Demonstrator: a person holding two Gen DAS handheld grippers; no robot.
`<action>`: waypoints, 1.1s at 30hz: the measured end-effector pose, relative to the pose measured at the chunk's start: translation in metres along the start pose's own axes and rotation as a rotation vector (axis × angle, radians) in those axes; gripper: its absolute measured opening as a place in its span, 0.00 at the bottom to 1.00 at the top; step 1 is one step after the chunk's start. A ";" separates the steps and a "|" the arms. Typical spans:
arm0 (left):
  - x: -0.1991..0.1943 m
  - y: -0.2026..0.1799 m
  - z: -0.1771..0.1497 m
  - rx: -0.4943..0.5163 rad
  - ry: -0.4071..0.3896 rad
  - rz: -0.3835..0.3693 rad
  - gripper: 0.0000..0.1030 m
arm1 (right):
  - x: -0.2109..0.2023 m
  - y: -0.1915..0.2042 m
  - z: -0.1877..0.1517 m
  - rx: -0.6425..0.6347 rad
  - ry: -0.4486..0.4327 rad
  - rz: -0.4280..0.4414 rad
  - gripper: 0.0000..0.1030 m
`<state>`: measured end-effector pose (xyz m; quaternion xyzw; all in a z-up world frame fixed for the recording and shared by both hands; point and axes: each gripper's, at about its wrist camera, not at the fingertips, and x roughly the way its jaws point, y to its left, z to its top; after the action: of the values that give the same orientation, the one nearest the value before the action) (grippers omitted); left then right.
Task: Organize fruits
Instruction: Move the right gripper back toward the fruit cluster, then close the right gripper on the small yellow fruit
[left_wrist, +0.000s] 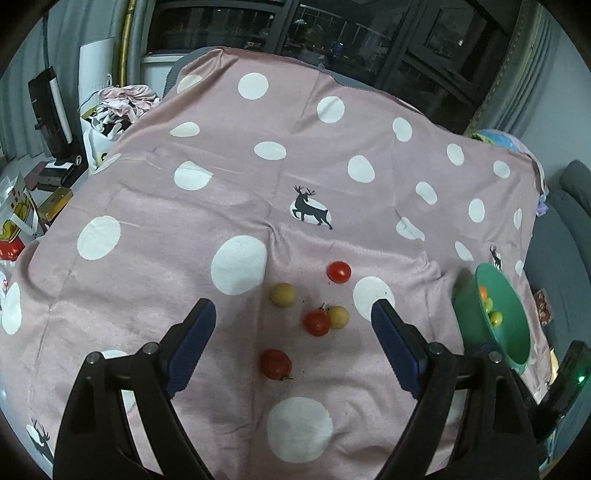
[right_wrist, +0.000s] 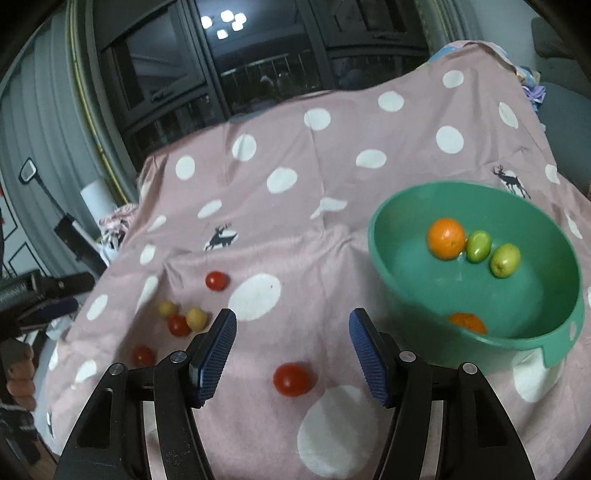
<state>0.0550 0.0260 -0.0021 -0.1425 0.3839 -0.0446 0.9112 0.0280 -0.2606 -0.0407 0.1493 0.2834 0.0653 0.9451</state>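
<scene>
Pink polka-dot cloth (right_wrist: 332, 229) over table. Right gripper (right_wrist: 291, 354) seen open, empty; red tomato (right_wrist: 293, 379) lies just ahead between its fingers, green bowl (right_wrist: 384, 254) toward cloth's right edge. Left gripper (left_wrist: 293, 328) open, empty.

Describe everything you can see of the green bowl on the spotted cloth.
The green bowl is round and deep, of smooth matte material that looks like plastic, with a small lip or handle at its near rim. It stands upright on the pink spotted cloth. Inside lie two oranges, one against a green fruit, a second green fruit close by, the other orange half hidden by the near wall.
</scene>
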 end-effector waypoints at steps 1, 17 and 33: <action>-0.001 0.003 0.001 -0.007 0.004 -0.001 0.84 | 0.001 0.002 -0.001 -0.006 0.006 0.000 0.62; 0.020 0.023 0.015 -0.040 0.078 -0.045 0.70 | 0.026 0.045 0.017 0.037 0.230 0.072 0.62; 0.102 0.006 0.034 0.033 0.291 -0.038 0.30 | 0.137 0.085 0.019 0.111 0.520 0.175 0.32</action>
<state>0.1505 0.0198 -0.0513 -0.1266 0.5085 -0.0887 0.8471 0.1497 -0.1563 -0.0692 0.2032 0.5056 0.1672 0.8217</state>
